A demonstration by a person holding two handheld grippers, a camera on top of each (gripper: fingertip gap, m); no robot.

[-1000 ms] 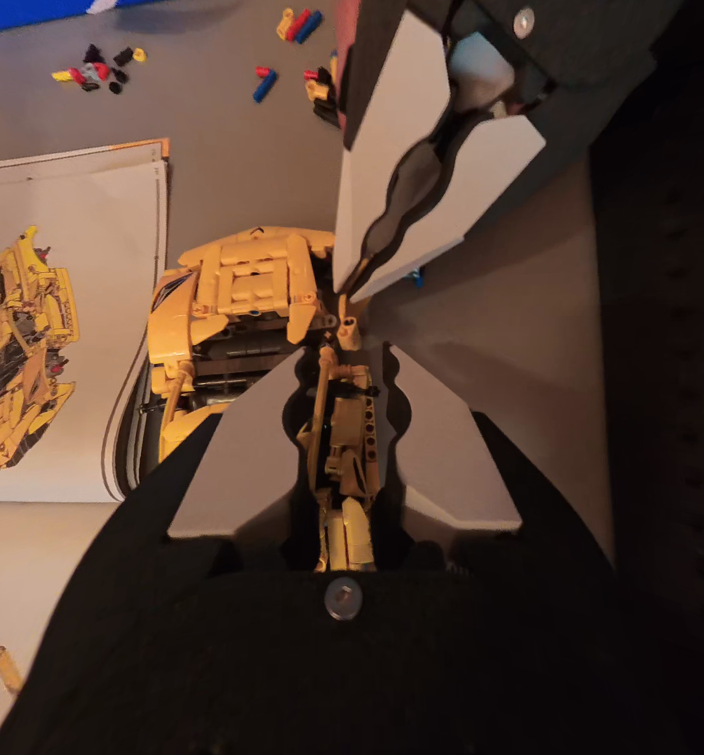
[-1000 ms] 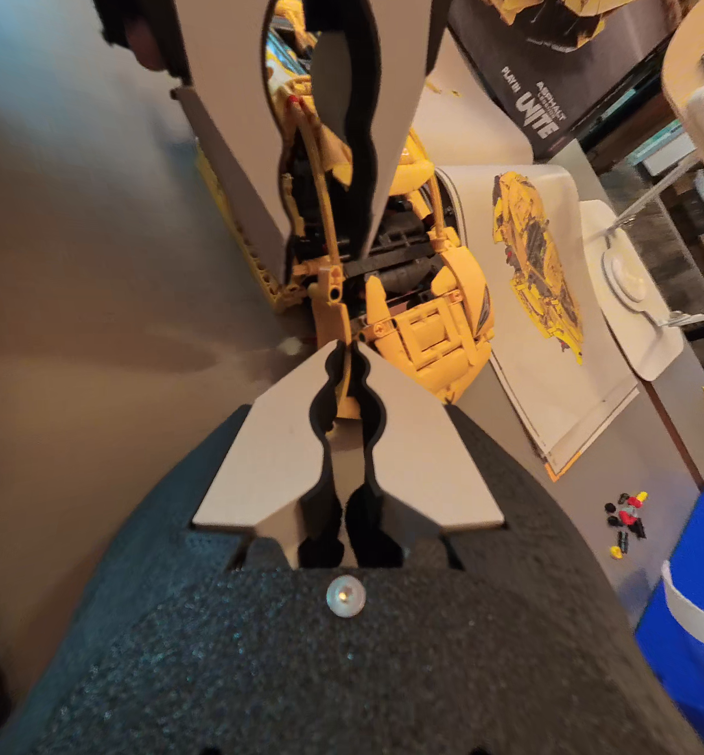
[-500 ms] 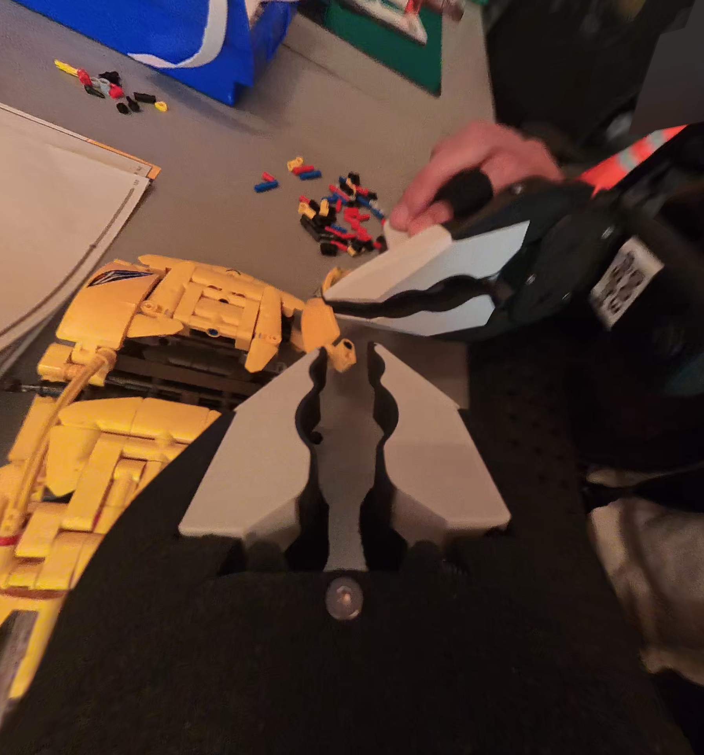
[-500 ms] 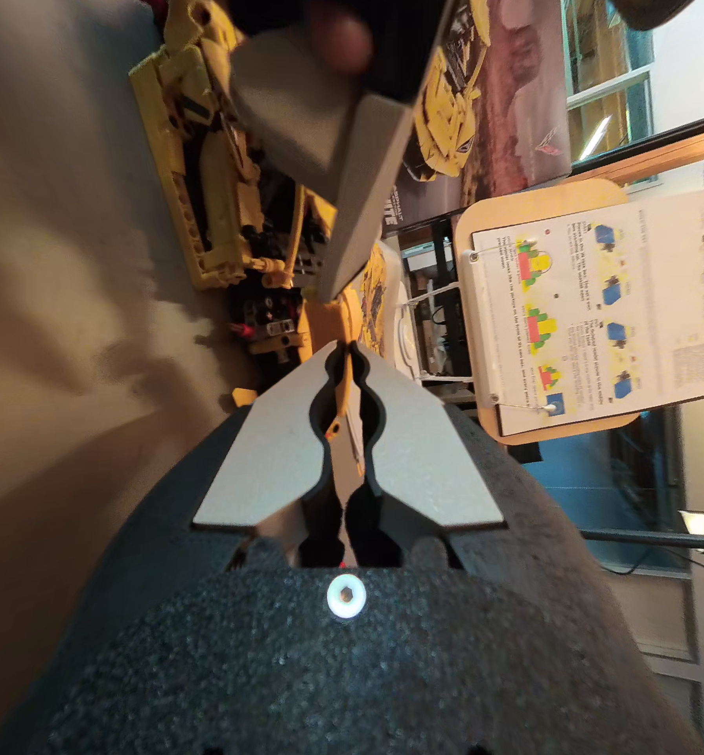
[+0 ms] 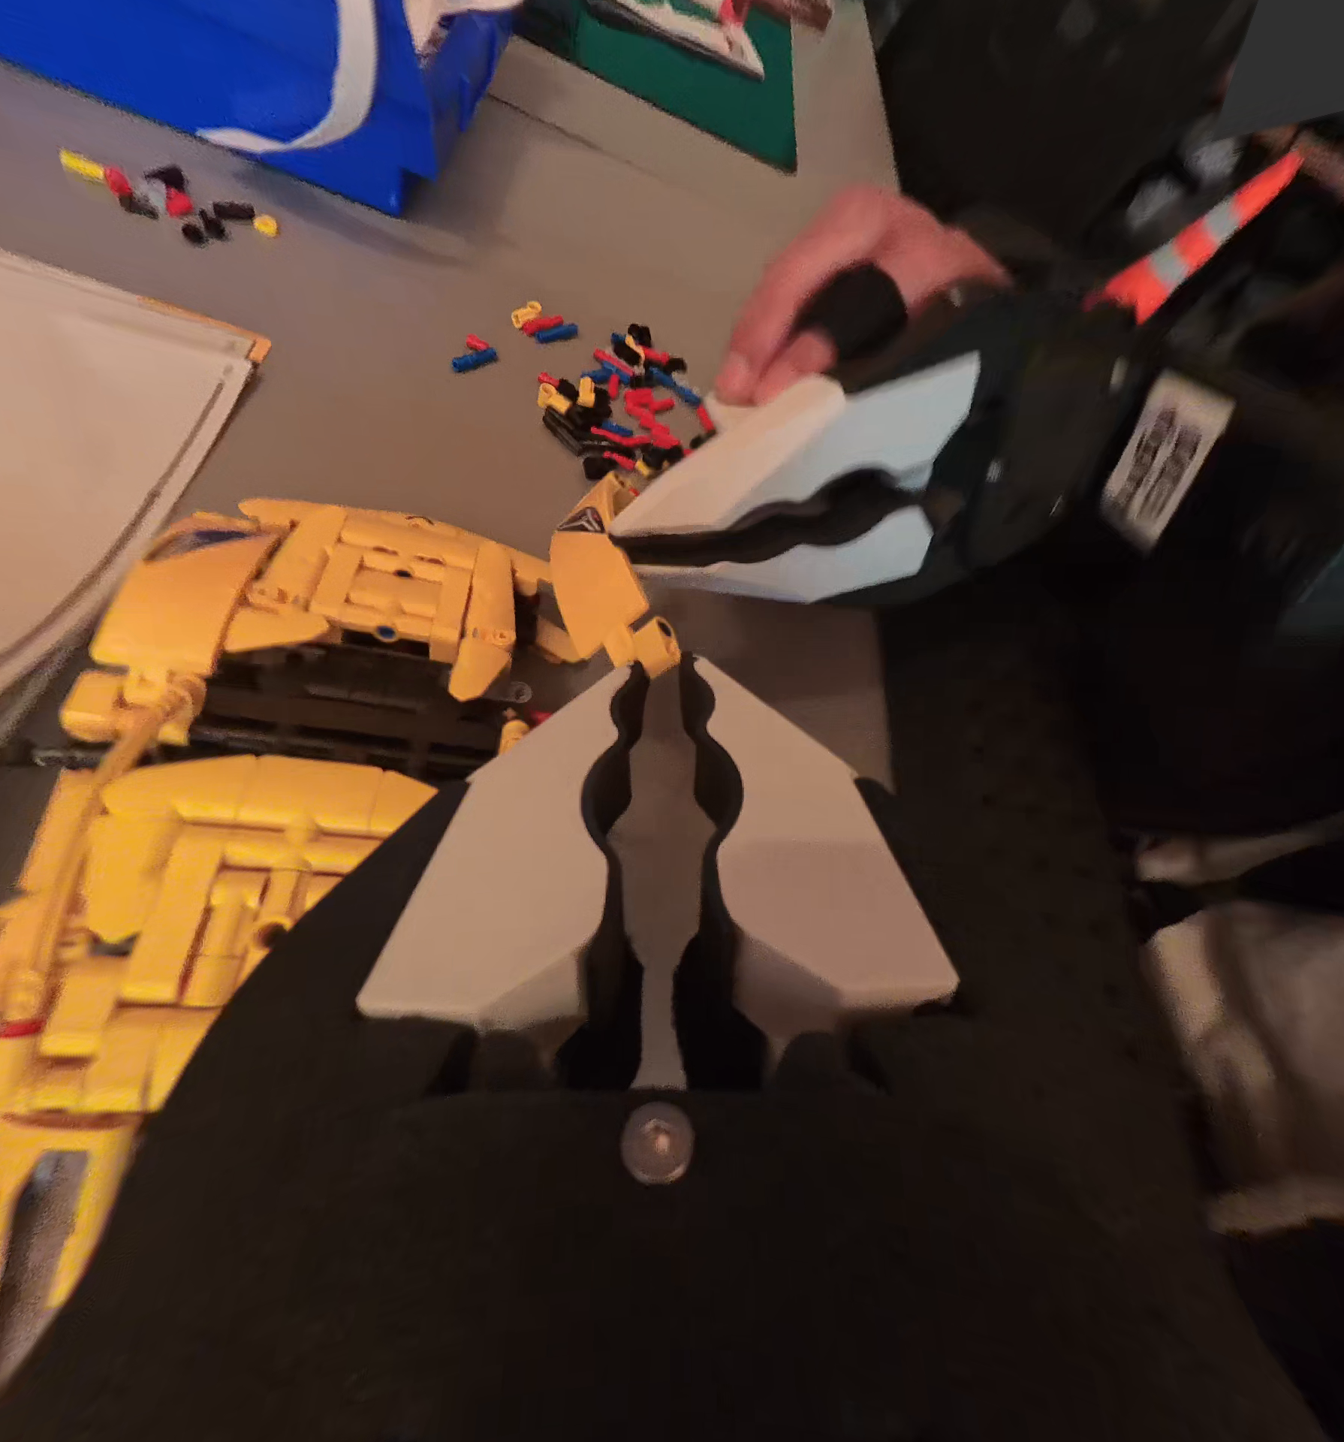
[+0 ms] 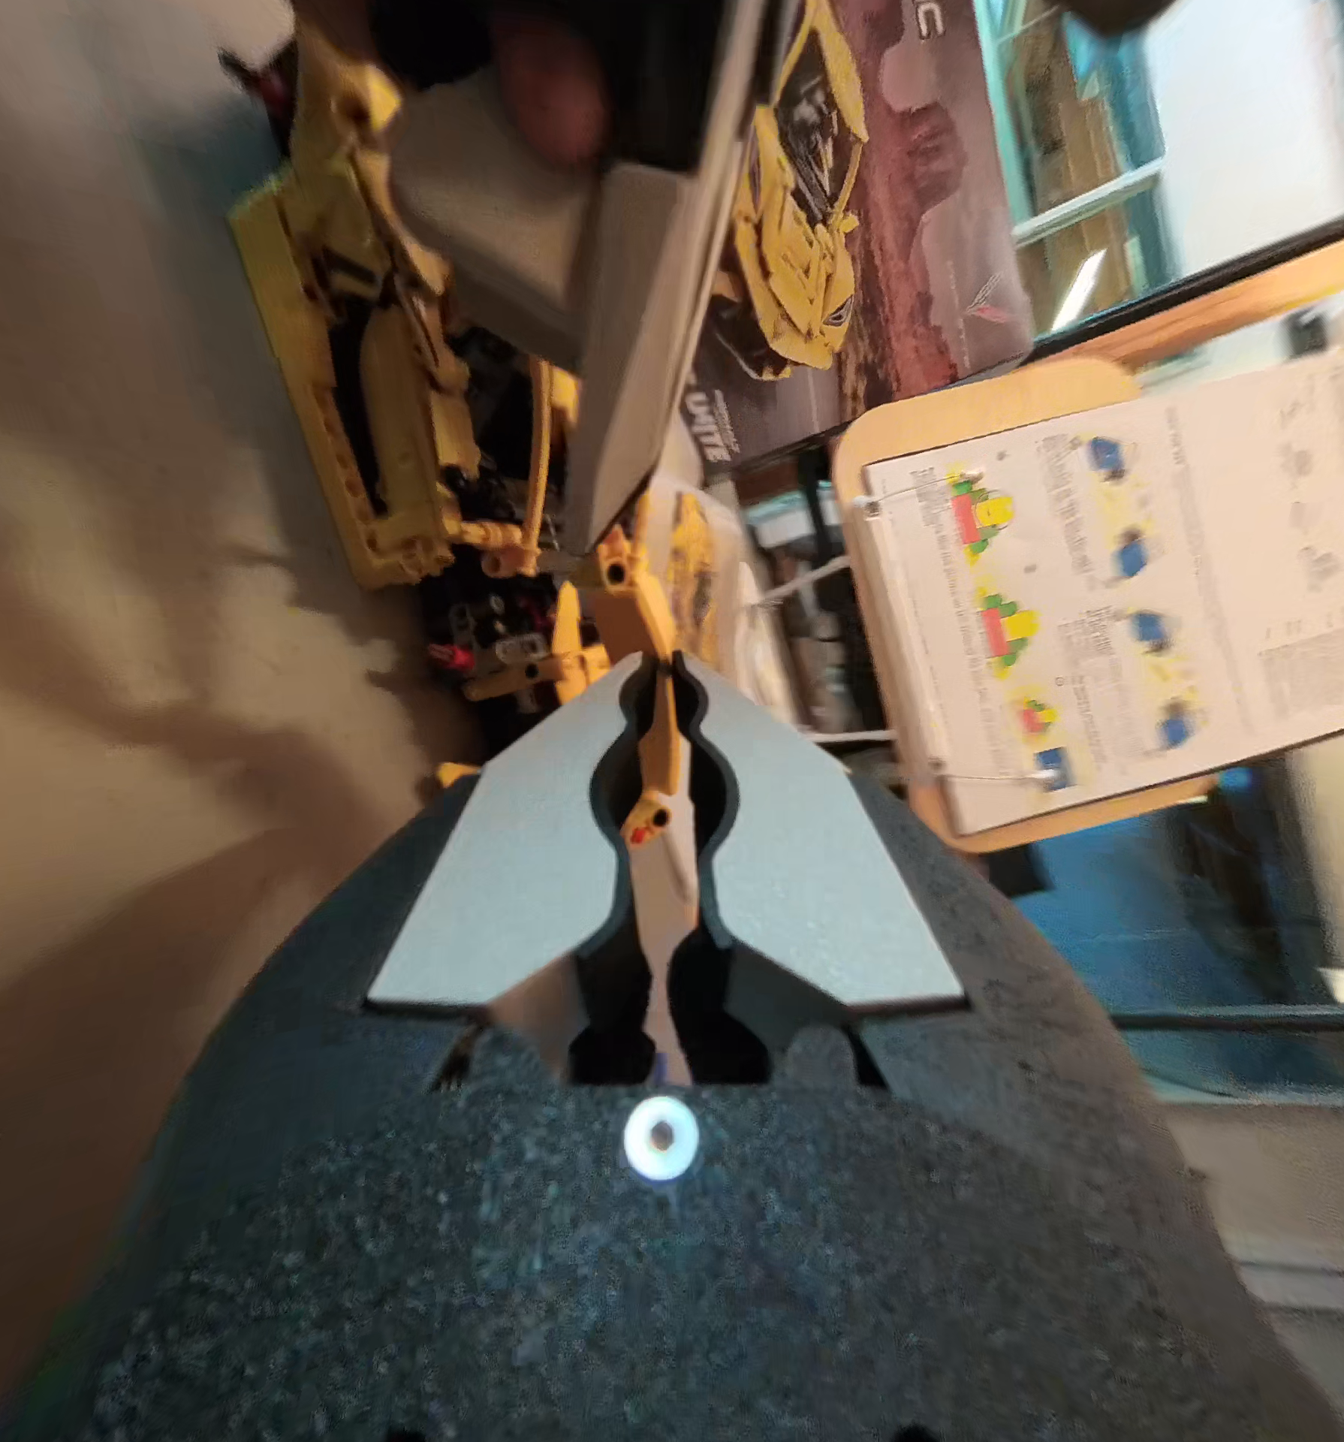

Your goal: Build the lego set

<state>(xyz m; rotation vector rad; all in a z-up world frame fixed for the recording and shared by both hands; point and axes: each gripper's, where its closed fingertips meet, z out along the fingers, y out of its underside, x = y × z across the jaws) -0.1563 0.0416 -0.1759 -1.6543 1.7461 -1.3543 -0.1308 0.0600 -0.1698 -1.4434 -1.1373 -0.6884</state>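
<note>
A partly built yellow Lego car [image 5: 302, 593] lies on the grey table, and also shows in the right wrist view [image 6: 388, 437]. My right gripper [image 6: 659, 665] is shut on a yellow panel piece [image 6: 630, 616] and holds it against the car's end. In the left wrist view it [image 5: 622, 538] comes in from the right with the same panel [image 5: 595, 577]. My left gripper [image 5: 661, 669] is closed to a narrow gap, its tips at the panel's round connector end. One of its fingers [image 6: 630, 351] shows above the car.
A pile of small red, blue and black pins [image 5: 622, 406] lies behind the car, with a smaller pile [image 5: 177, 203] far left. The instruction booklet [image 5: 68, 406] lies to the left. A blue bag [image 5: 263, 78], the set's box [image 6: 887, 195] and a clipboard [image 6: 1121, 585] stand around. Only a small space, under 4 cm, lies between the two pairs of fingers.
My left gripper let go of the car's side, swung lower and narrowed onto the panel's connector end. The right gripper kept hold of the panel and tilted.
</note>
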